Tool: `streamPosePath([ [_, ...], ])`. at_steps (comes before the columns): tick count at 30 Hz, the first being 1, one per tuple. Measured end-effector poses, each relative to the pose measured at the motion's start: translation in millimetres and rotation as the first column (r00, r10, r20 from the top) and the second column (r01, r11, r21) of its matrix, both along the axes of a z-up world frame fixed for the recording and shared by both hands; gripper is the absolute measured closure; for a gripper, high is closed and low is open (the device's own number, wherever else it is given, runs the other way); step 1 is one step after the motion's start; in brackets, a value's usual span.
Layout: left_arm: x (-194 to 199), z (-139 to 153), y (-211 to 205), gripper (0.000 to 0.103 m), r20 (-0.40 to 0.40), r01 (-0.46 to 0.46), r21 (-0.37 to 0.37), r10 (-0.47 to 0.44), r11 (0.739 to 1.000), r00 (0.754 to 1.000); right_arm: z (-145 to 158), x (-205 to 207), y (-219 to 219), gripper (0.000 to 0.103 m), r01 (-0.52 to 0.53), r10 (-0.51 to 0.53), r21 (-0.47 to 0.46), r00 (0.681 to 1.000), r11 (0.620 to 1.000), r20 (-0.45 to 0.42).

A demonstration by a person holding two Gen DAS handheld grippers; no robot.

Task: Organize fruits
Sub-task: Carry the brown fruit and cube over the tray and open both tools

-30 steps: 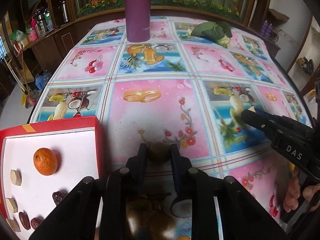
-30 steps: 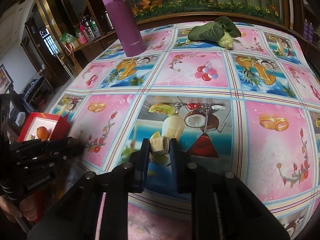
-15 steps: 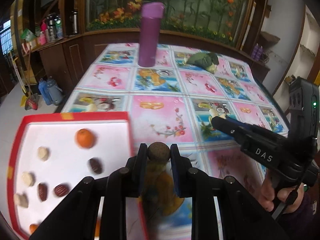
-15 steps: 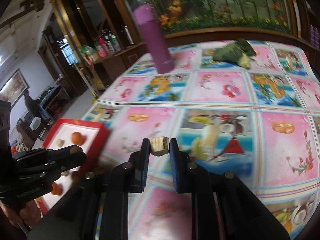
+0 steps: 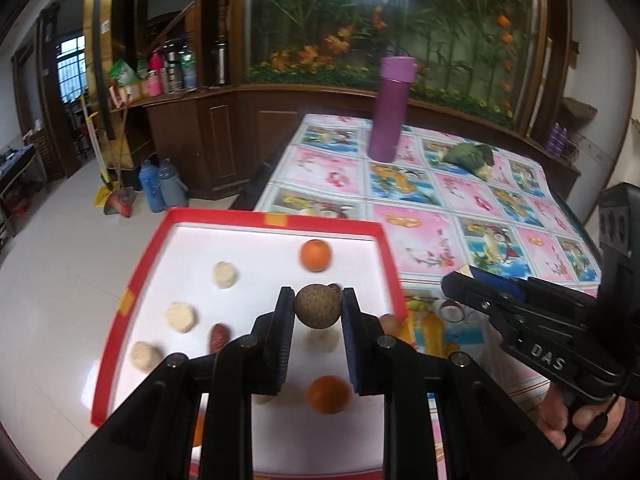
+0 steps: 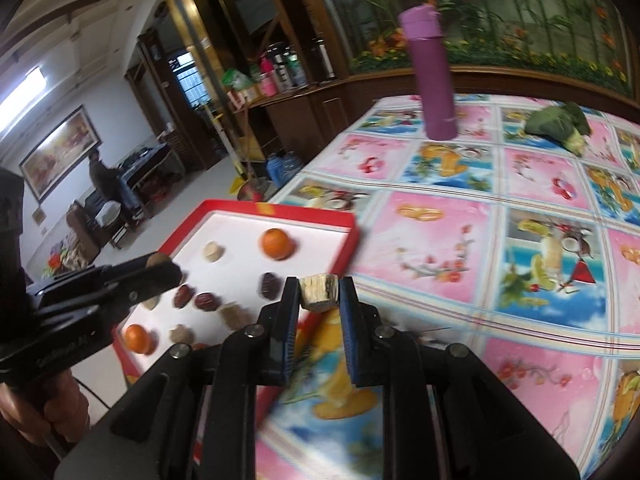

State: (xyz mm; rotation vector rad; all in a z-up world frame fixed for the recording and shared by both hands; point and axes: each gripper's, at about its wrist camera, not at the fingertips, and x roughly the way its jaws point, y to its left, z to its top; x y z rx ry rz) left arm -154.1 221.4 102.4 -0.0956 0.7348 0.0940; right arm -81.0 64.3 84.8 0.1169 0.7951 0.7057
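1. Surface: table (image 5: 460,184) under a glossy cloth of pink and blue fruit-print squares. A purple flask (image 5: 390,110) stands upright at the far end; a leafy green vegetable (image 5: 472,158) lies right of it. Room: dark wood cabinets, a glass panel with painted flowers, pale tiled floor, two blue jugs (image 5: 160,186) on the floor beside a broom.
2. Red tray (image 5: 132,280) with a white floor sits at the table's near left corner.
3. Counts in the tray, right wrist view: two oranges (image 6: 276,244), about three dark red dates (image 6: 206,301), one darker piece (image 6: 269,283), several pale chunks (image 6: 211,251). Exact chunk count uncertain; blurred.
4. Left gripper (image 5: 318,310) pinches a round brown fruit (image 5: 318,306), held above the tray.
5. Right gripper (image 6: 319,298) pinches a pale cut chunk (image 6: 319,297), above the tray's right edge.
6. Hidden: the tray's near part is covered by gripper bodies; only the fingers of each hand (image 5: 560,428) show at the frame edges. A person far back in the room is too small to make out.
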Motion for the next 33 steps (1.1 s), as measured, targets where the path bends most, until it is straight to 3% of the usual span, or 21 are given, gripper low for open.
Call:
streamPosePath([
  [12,-16.2,-9.4,33.6,0.081,0.001,-0.047,-0.024,0.047,0.999,0.999,5.6,-34.5,43.1,0.081,-0.069,0.070,-0.045,0.997,0.997,0.023],
  [27,-27.3,-33.9,73.8,0.081,-0.062,-0.128,-0.016,0.127,0.992,0.990,-23.4,-62.0,80.2,0.081,-0.192,0.187,-0.084,0.980,0.978,-0.069],
  [33,-36.6,-39.6,71.9,0.081,-0.088,-0.102,-0.011,0.101,0.995,0.991,-28.8,-74.8,83.4,0.081,-0.234,0.225,-0.087,0.970,0.968,-0.095],
])
